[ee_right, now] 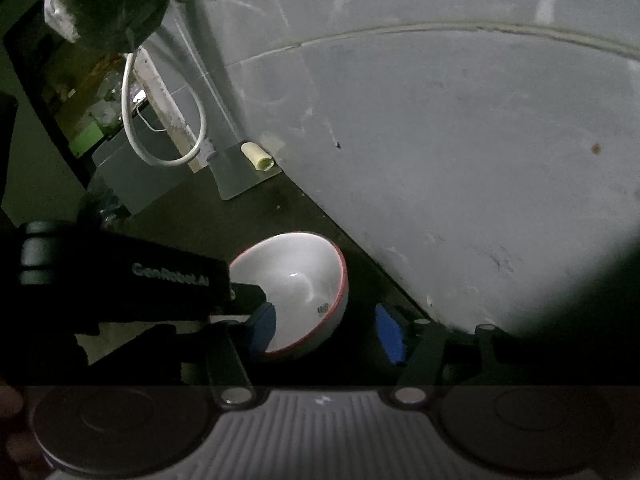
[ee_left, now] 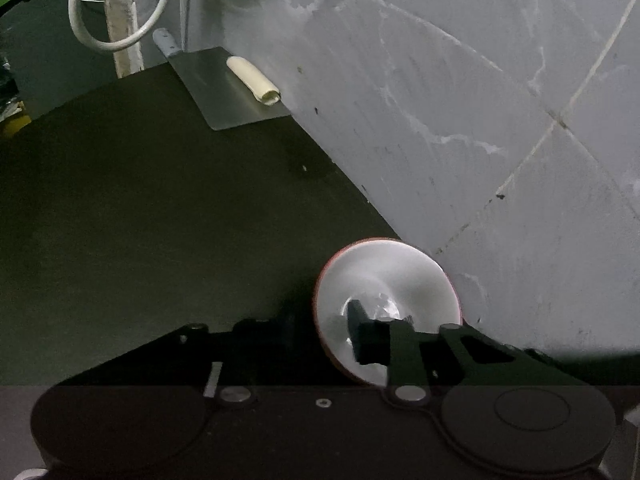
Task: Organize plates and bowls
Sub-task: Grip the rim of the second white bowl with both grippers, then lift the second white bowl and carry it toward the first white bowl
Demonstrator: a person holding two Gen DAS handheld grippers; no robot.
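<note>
A white bowl (ee_left: 392, 276) with a red rim sits on the dark counter (ee_left: 140, 220), close against the grey tiled wall. My left gripper (ee_left: 318, 320) straddles its near-left rim, one black finger (ee_left: 362, 336) inside the bowl and the other outside, shut on the wall. In the right wrist view the same bowl (ee_right: 304, 280) lies low in the middle, and the left gripper's black body (ee_right: 168, 276) reaches it from the left. My right gripper (ee_right: 326, 324) is open: its left blue pad (ee_right: 264, 328) is at the bowl's near rim, its right blue pad (ee_right: 390, 334) apart from the bowl.
A flat steel blade (ee_left: 216, 96) with a cream tube (ee_left: 252, 80) on it lies by the wall further back. A white cable loop (ee_left: 120, 40) hangs beyond it. The tiled wall (ee_left: 460, 120) bounds the right side. A dark hanging bundle (ee_right: 108, 0) and clutter fill the far left.
</note>
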